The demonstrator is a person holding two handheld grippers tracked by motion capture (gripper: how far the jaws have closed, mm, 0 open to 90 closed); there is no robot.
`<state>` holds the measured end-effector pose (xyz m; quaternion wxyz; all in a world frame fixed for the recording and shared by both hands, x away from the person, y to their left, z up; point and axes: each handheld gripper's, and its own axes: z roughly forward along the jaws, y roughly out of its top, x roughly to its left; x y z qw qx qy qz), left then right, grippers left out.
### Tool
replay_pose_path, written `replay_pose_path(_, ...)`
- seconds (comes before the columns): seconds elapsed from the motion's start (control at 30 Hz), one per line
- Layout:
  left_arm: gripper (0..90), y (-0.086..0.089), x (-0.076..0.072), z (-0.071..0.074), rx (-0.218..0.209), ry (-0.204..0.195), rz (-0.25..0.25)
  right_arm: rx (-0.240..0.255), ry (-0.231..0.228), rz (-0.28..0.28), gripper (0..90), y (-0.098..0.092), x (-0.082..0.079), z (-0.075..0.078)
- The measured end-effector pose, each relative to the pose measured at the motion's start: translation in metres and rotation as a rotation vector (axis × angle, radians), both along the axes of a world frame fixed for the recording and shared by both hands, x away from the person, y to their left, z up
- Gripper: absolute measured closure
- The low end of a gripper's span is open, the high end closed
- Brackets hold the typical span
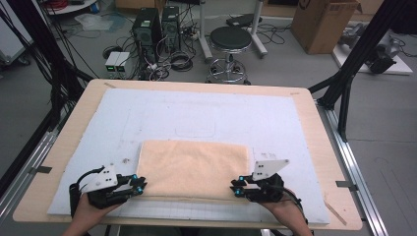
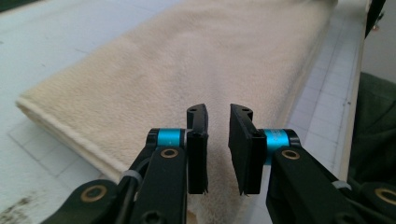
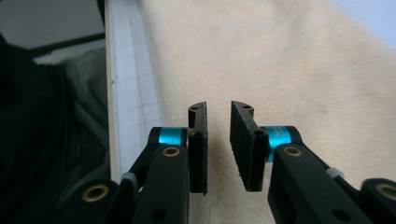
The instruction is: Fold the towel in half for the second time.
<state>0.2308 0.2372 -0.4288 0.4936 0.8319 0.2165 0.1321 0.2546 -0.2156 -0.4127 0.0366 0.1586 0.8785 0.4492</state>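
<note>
A folded cream towel (image 1: 194, 167) lies flat on the white mat (image 1: 196, 110), close to the near edge of the table. My left gripper (image 1: 140, 186) sits at the towel's near left corner and points right along it. My right gripper (image 1: 235, 188) sits at the near right corner and points left. In the left gripper view the jaws (image 2: 218, 116) stand a narrow gap apart over the towel (image 2: 187, 60), with nothing pinched between them. The right gripper view shows the same: its jaws (image 3: 218, 112) are slightly parted above the towel (image 3: 289, 60).
The mat covers most of a wooden table (image 1: 314, 128). Beyond the table stand a black stool (image 1: 230, 39), computer towers (image 1: 155, 29) with cables, and a cardboard box (image 1: 322, 24). A black frame strut (image 1: 354, 64) slants down at the right.
</note>
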Motion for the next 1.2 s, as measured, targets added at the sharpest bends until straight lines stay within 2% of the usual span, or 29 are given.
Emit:
replay_pose_path(0.1,77.5,0.002,0.001,-0.005,0.039,0.012,0.012,-0.081,0.019,0.027,81.2,0.006,0.001,-0.009)
replay_pose_path(0.17,77.8,0.006,0.002,-0.009,0.058,0.026,0.022,-0.106,0.026,0.034,83.2,0.005,0.000,-0.014)
replay_pose_path(0.23,77.9,0.008,0.002,-0.012,0.060,0.039,0.034,-0.101,0.040,0.030,85.2,0.000,0.000,-0.018)
replay_pose_path(0.4,77.5,0.007,0.002,-0.013,0.076,0.049,0.029,-0.102,0.033,0.035,88.0,-0.008,-0.002,-0.020)
replay_pose_path(0.5,76.6,0.007,0.002,-0.014,0.073,0.049,0.027,-0.097,0.036,0.030,88.0,-0.010,-0.003,-0.021)
replay_pose_path(0.57,72.9,0.007,0.003,-0.010,0.052,0.060,0.025,-0.084,0.038,0.021,85.0,-0.010,-0.002,-0.020)
replay_pose_path(0.67,66.5,0.007,0.005,-0.003,0.026,0.051,0.040,-0.045,0.039,-0.020,75.1,-0.012,-0.001,-0.013)
replay_pose_path(0.7,64.7,0.007,0.009,0.001,0.017,0.045,0.054,-0.035,0.020,-0.035,74.2,-0.012,0.001,-0.011)
replay_pose_path(0.8,59.7,0.007,0.021,0.009,-0.004,0.025,0.093,-0.025,0.007,-0.109,67.8,-0.017,0.013,-0.001)
replay_pose_path(0.87,56.9,0.008,0.029,0.013,-0.012,0.014,0.121,0.003,-0.004,-0.158,64.5,-0.022,0.021,0.005)
replay_pose_path(0.97,56.1,0.008,0.044,0.017,-0.032,-0.008,0.170,0.023,-0.016,-0.225,60.6,-0.027,0.034,0.011)
replay_pose_path(1.03,54.7,0.008,0.055,0.017,-0.025,-0.005,0.193,0.034,-0.017,-0.256,56.8,-0.030,0.044,0.013)
replay_pose_path(1.1,53.9,0.008,0.064,0.017,-0.024,-0.002,0.210,0.043,0.008,-0.280,53.4,-0.031,0.053,0.014)
replay_pose_path(1.2,53.7,0.008,0.078,0.016,-0.031,-0.008,0.244,0.028,0.009,-0.306,51.4,-0.030,0.068,0.014)
